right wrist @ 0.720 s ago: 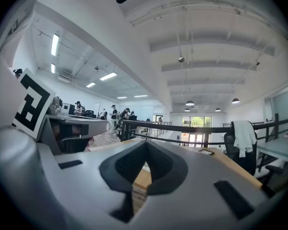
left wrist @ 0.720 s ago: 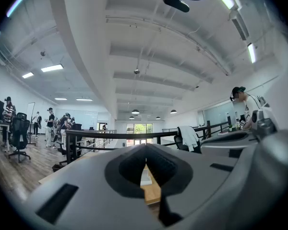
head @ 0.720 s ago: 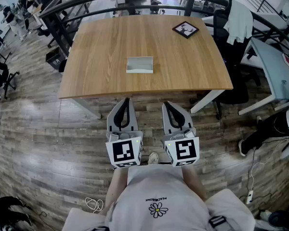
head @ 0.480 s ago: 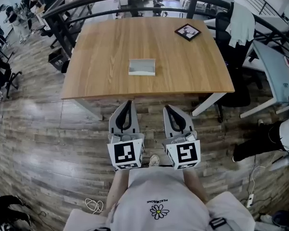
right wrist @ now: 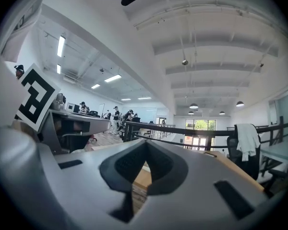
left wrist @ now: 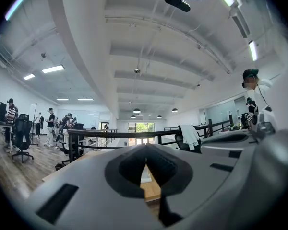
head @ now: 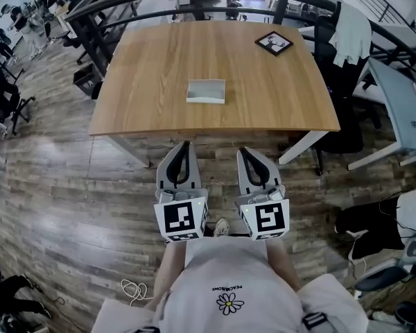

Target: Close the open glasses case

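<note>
I see the glasses case on the table, apparently open, long axis left-right, well ahead. My left gripper is slightly nearer than the right gripper. Both have jaws together, holding nothing.

Glasses case centre of table, frame behind-right

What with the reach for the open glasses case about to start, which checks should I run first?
1. Glasses case in view, mid-table: ok.
2. Left gripper empty, jaws together: ok.
3. Right gripper empty, jaws together: ok.
4. Grippers over the case: not ok; both are short of the table's near edge.
5. Path clear: ok; the picture frame sits at the far right corner.
6. Lid hinge side: cannot tell.
</note>
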{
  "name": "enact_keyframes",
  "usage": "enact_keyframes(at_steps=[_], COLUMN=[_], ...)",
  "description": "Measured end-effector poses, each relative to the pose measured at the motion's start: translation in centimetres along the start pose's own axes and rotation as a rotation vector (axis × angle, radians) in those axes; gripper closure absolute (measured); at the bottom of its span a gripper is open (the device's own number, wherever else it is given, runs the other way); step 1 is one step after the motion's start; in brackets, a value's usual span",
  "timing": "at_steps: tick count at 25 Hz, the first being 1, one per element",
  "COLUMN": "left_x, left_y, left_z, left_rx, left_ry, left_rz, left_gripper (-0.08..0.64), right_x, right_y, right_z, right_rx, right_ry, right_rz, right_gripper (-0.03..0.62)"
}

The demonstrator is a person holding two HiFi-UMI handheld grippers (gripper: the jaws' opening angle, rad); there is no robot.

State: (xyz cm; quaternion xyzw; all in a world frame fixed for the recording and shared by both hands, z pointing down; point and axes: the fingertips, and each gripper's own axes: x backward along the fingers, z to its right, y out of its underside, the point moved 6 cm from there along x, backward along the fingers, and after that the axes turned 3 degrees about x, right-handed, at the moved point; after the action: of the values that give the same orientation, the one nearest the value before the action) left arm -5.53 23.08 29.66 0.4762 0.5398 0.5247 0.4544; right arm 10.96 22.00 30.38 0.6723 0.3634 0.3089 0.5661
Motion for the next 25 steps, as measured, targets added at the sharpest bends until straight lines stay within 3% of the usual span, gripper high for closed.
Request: enact_keyframes(at_steps=[14,25], left_x=[-0.3,-9.6], left_y=[0.8,1.9], left_z=[-0.5,-3.7], left_rx=[0.001,0.037], left_ry=[-0.027,0.006], left_rz=[0.009,0.003], left_gripper=[0.543,0.543], right_x=[-0.6,-9.0], right_y=[1.9,2.9], right_z=[0.8,3.9], right_rx=[-0.049,-0.031], right_ry=[-0.029,-0.004], right_rz=[-0.017,-0.043], right_gripper=[0.586,0.586])
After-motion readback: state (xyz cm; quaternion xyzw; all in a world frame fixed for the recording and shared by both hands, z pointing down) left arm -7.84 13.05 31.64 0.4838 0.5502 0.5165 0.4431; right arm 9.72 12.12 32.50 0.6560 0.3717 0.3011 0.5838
